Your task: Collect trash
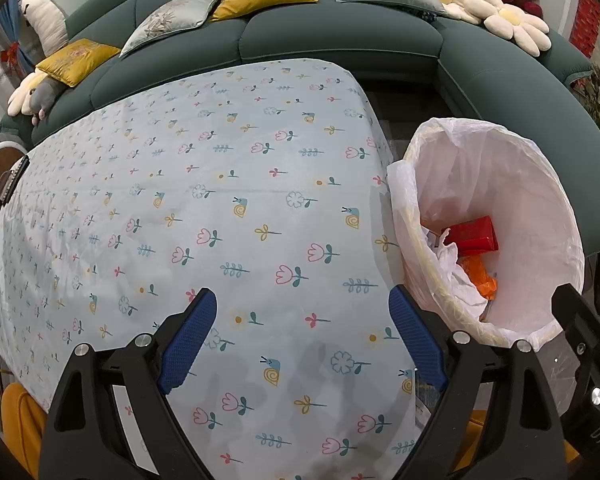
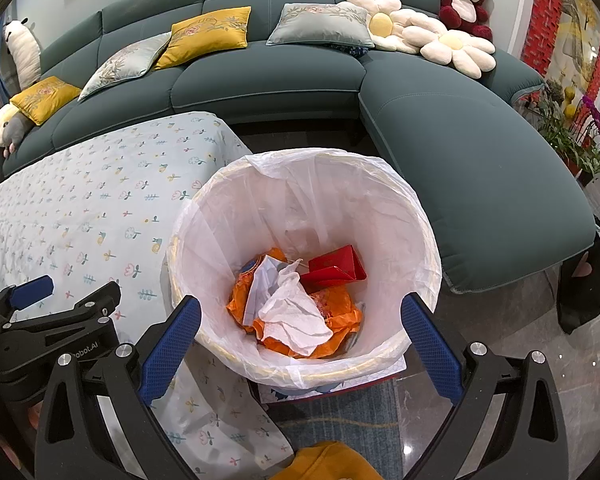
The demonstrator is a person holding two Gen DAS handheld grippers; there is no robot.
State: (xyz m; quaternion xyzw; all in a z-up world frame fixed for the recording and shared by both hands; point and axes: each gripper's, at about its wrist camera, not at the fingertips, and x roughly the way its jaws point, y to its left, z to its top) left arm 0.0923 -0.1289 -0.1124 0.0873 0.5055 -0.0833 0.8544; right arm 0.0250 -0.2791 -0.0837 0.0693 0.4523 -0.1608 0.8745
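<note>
Nearest, left gripper (image 1: 302, 336) spread wide over the table (image 1: 220, 200), holding and touching nothing. Right gripper (image 2: 300, 334) likewise wide apart, empty, poised above the bin (image 2: 404, 208). Inside the bin, the trash: crumpled white tissue (image 2: 292, 312) on orange wrapper (image 2: 340, 320), red carton (image 2: 336, 270) behind. No litter visible on the tablecloth; probably finished. Risks: catching the loose liner (image 2: 312, 168) and dragging it off the rim, or knocking the bin, just beside the table edge. Farther off, green sofa (image 2: 268, 76).
</note>
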